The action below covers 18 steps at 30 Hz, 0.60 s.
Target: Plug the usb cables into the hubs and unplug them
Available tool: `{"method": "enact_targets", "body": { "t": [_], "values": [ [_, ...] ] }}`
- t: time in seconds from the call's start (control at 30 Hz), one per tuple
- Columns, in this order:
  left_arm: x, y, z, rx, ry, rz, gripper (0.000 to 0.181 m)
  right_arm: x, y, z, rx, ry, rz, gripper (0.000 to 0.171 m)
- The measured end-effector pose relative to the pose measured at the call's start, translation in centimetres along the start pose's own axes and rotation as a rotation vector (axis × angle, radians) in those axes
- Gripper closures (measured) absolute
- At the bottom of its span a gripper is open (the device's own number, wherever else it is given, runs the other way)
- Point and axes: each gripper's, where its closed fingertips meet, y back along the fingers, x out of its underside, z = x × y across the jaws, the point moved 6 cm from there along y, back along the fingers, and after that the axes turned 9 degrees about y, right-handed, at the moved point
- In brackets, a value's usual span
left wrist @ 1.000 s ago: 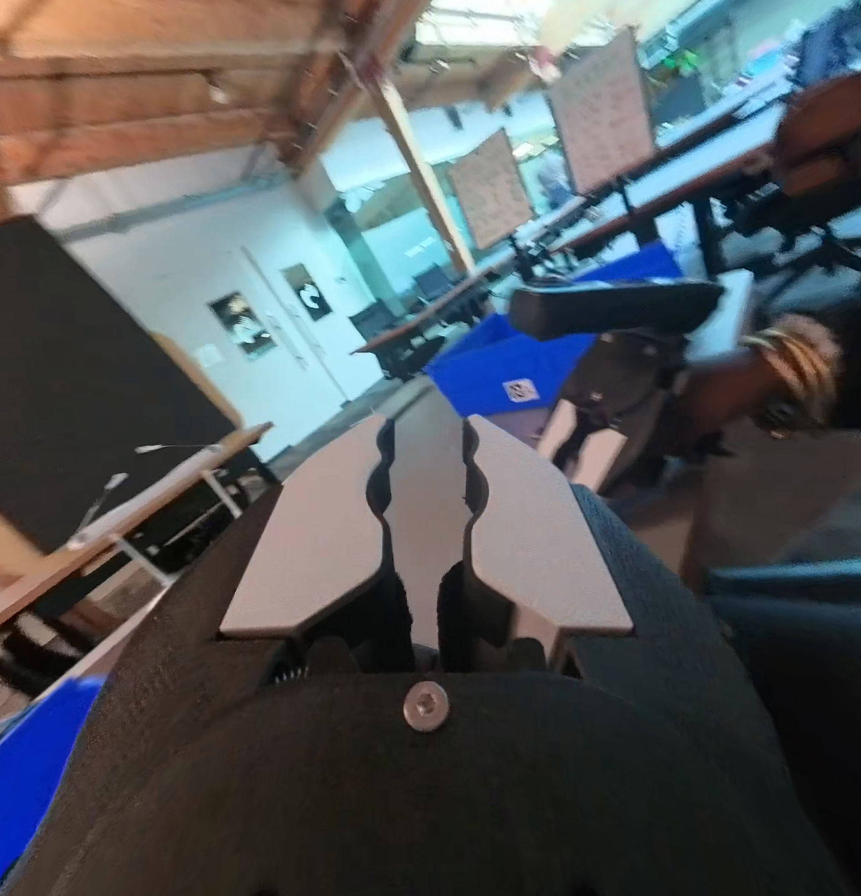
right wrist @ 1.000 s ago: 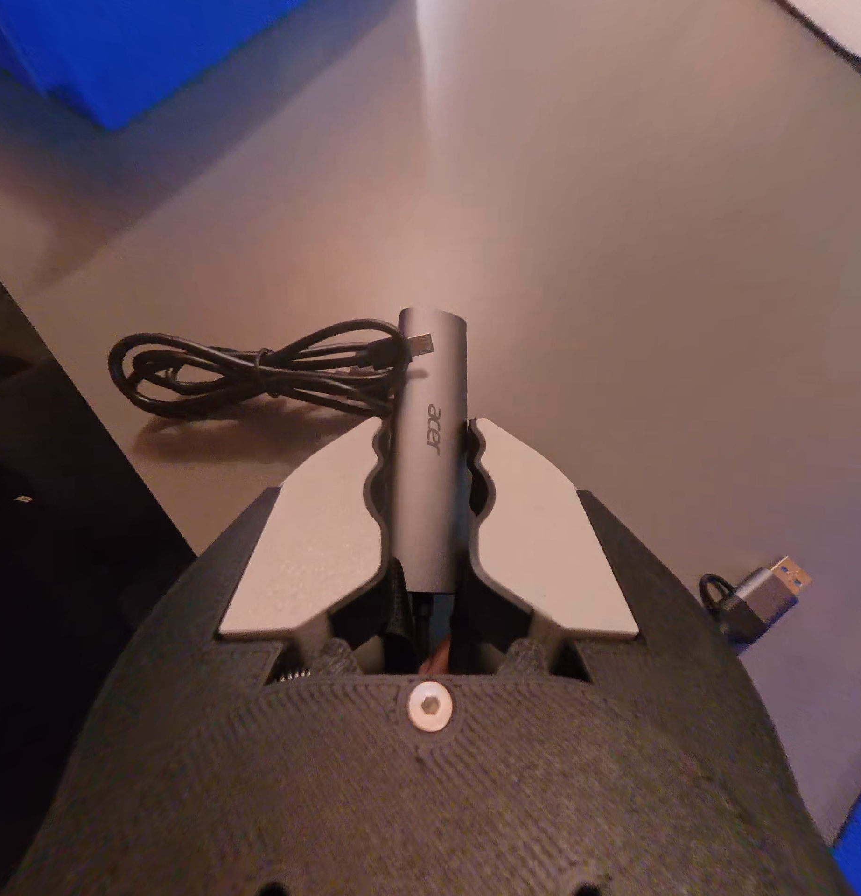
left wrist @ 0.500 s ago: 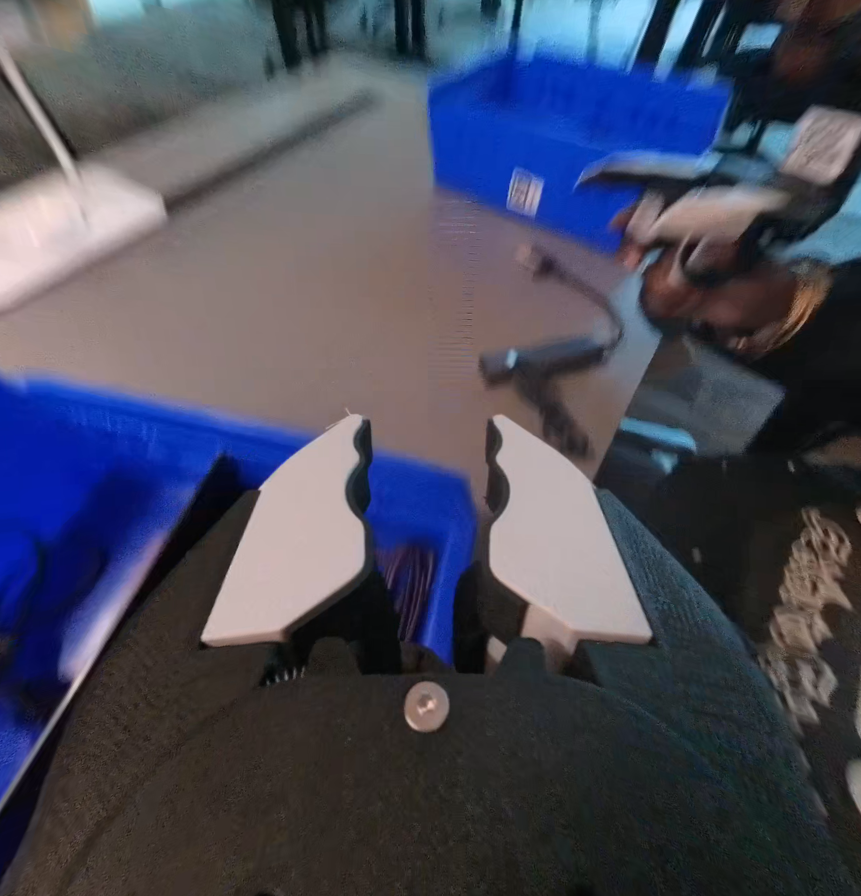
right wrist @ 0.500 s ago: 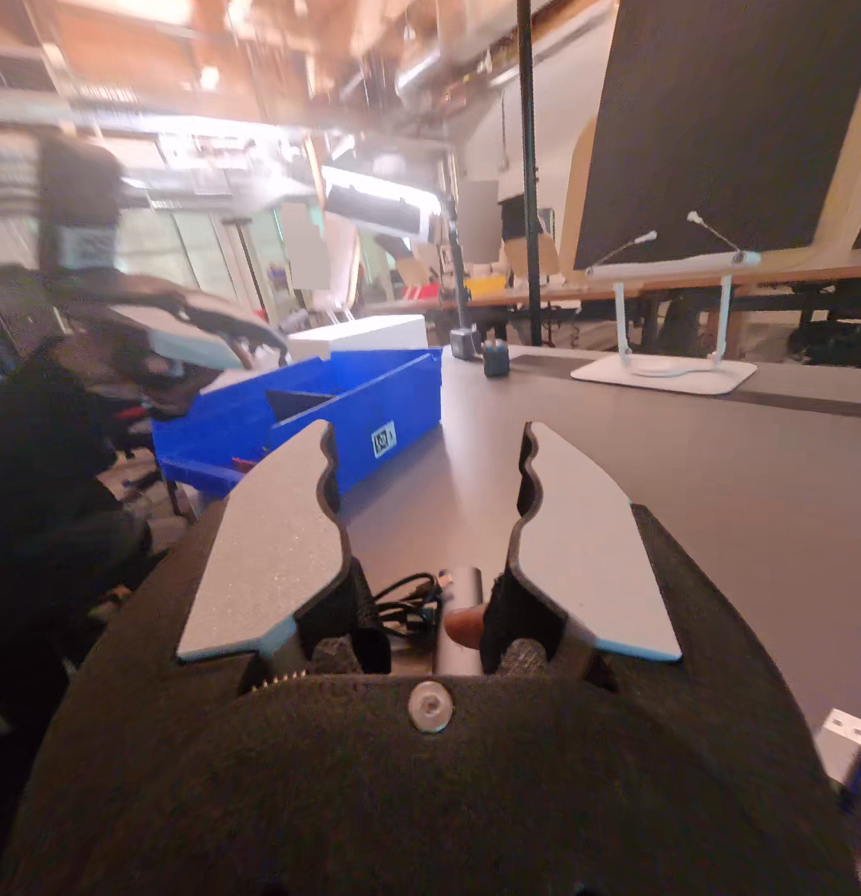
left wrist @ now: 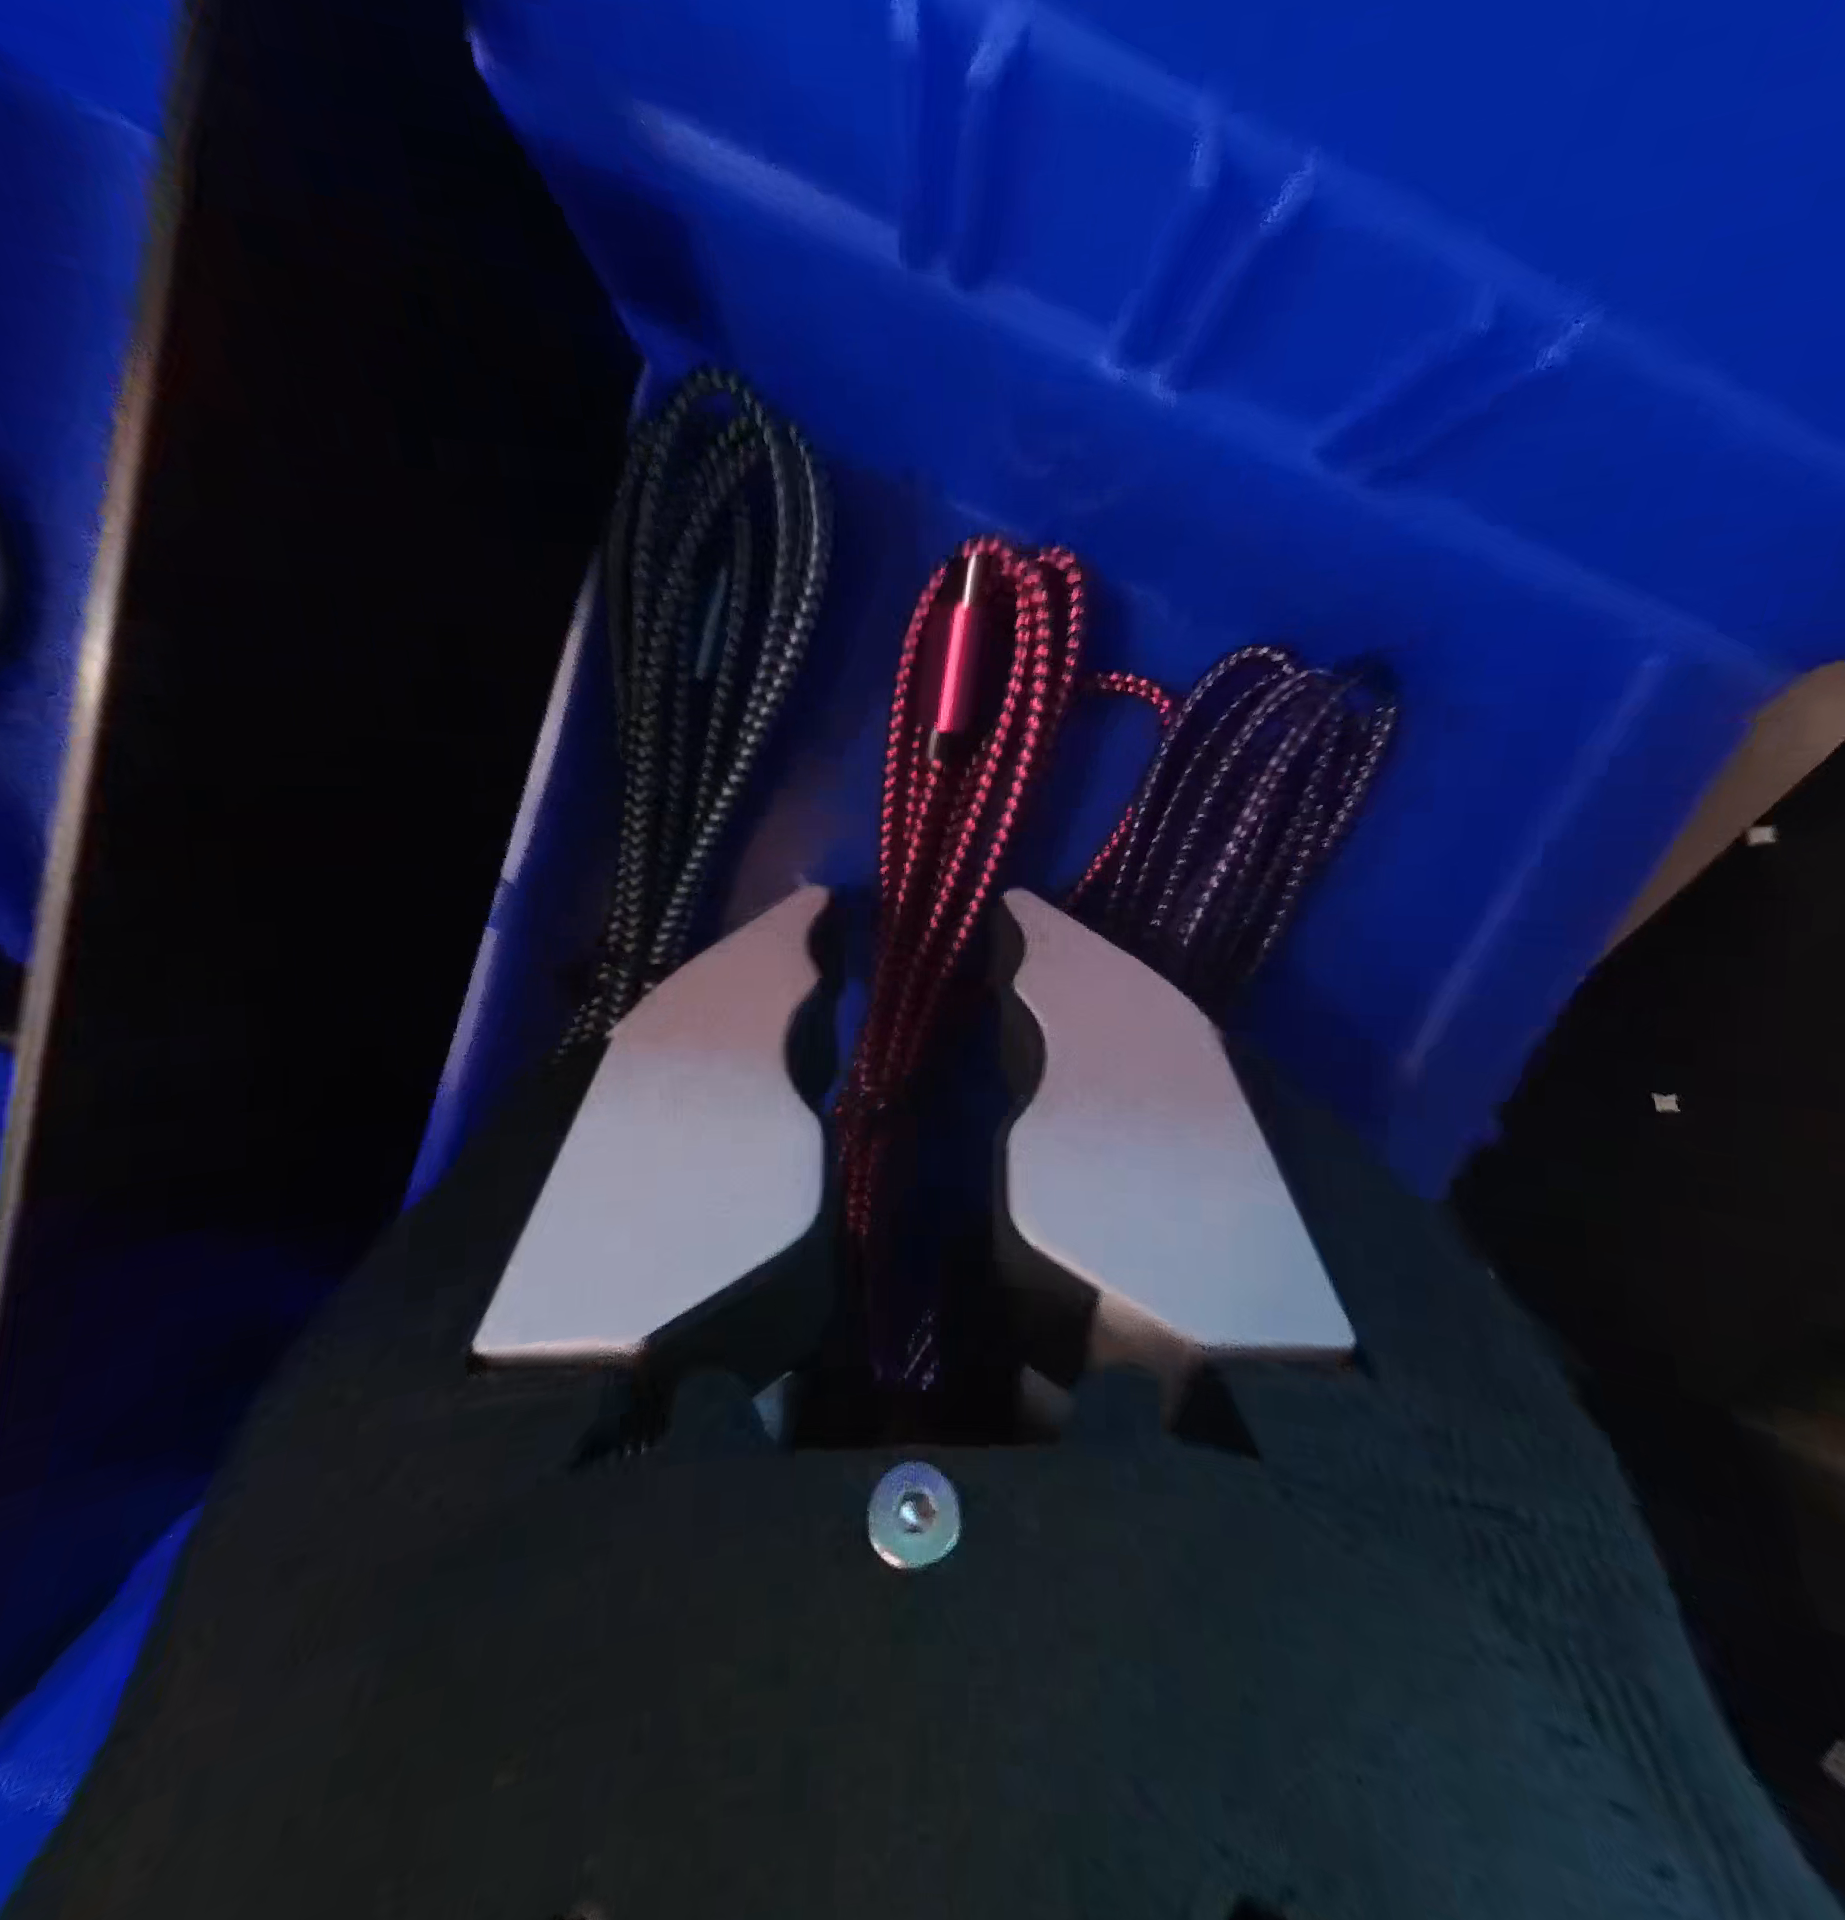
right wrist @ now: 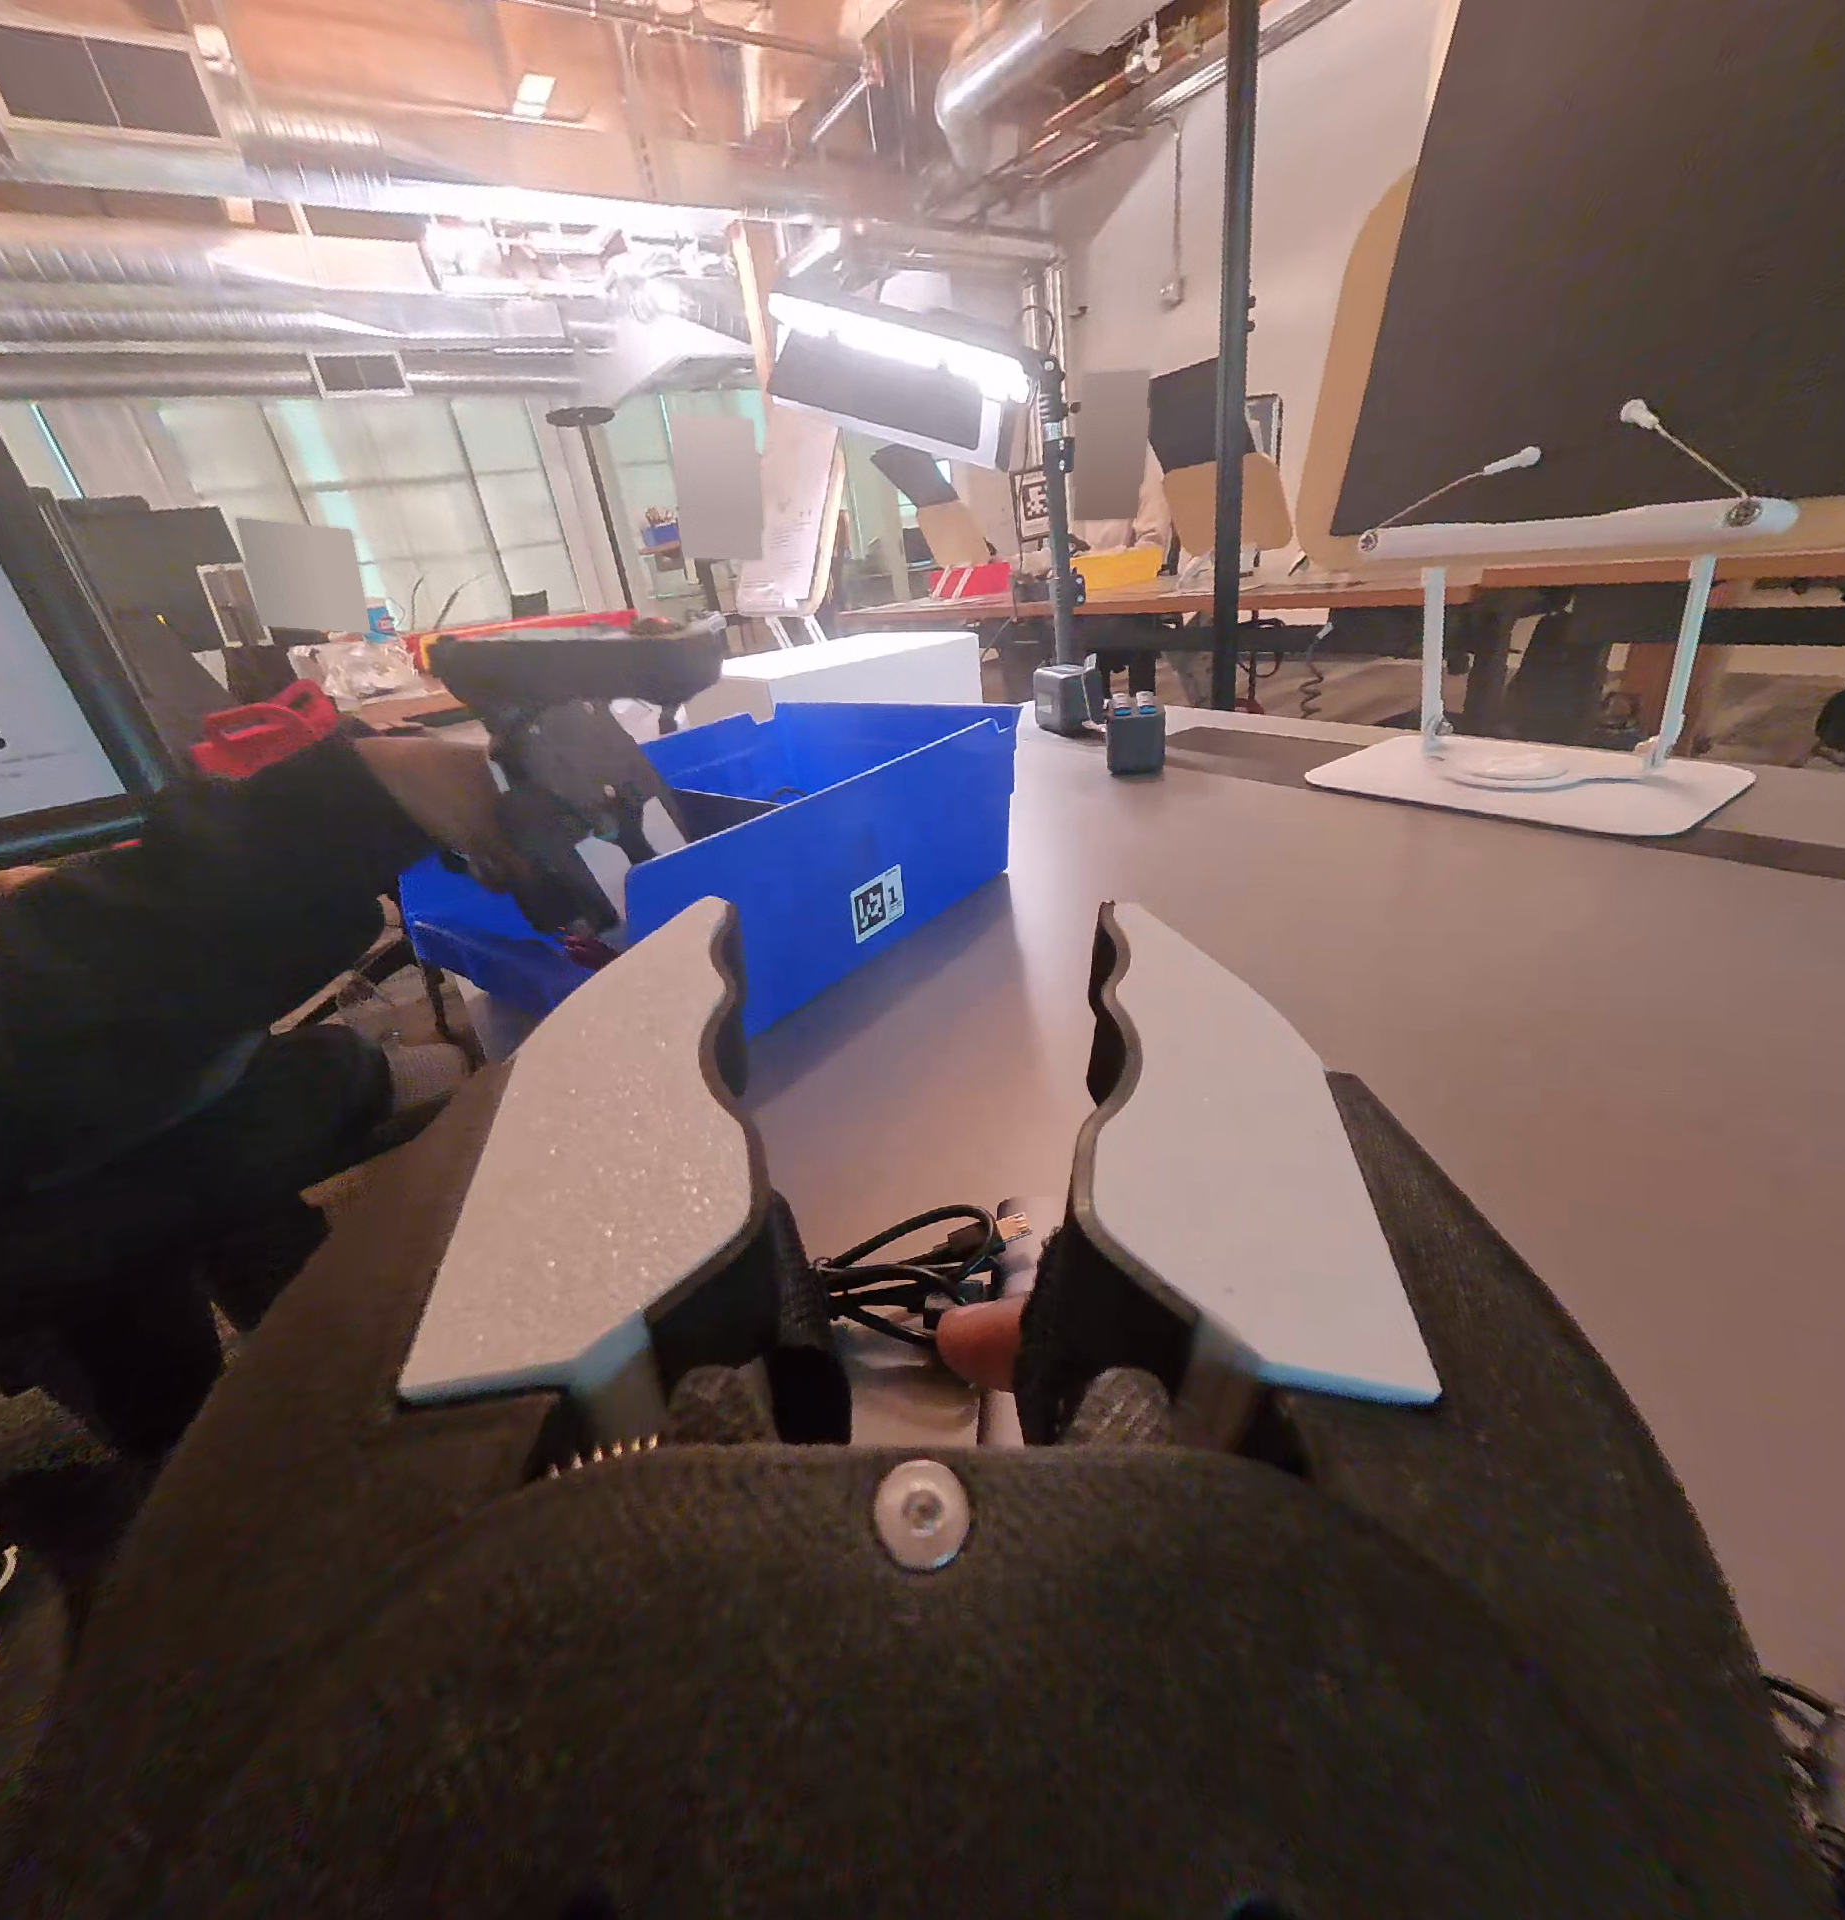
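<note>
left tongs (left wrist: 913,925) straddle the red cable (left wrist: 949,831) in the blue bin (left wrist: 1209,312).

I face a grey tabletop (right wrist: 1417,987) under exposed ceiling ducts (right wrist: 1001,83); a lit lamp panel (right wrist: 897,384) hangs before tall windows (right wrist: 419,499).

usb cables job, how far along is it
Early. Done: a black cable lies loose on the grey table, out of the bin. In hand: the left claw is inside the blue bin with its fingers around the red braided cable. The right claw is open and empty. Left: all plugging; nothing shows plugged in.
</note>
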Motion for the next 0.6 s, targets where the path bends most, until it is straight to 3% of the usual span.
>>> {"method": "enact_targets", "body": {
  "t": [0.07, 0.2, 0.47, 0.53, 0.6],
  "values": [
    [-0.1, 0.1, 0.1, -0.023, -0.017, -0.003, 0.165, 0.1, 0.0, 0.0, -0.002, 0.003, 0.005, 0.108],
    [-1.1, 2.8, 0.4, -0.255, -0.05, -0.122, 0.169, 0.0, 0.1, 0.0, 0.008, 0.027, 0.001, 0.111],
    [-4.7, 12.5, -5.6, -0.685, -0.226, -0.716, 0.171, 0.2, -0.1, 0.3, 0.009, 0.052, 0.003, 0.115],
    [-5.1, 14.5, -7.9, -0.689, -0.267, -0.923, 0.171, 0.1, 0.0, 0.3, 0.009, 0.056, 0.0, 0.116],
    [-5.2, 16.1, -11.0, -0.506, -0.284, -1.171, 0.172, 0.0, 0.0, 0.4, 0.003, 0.061, -0.011, 0.117]
  ]
}}
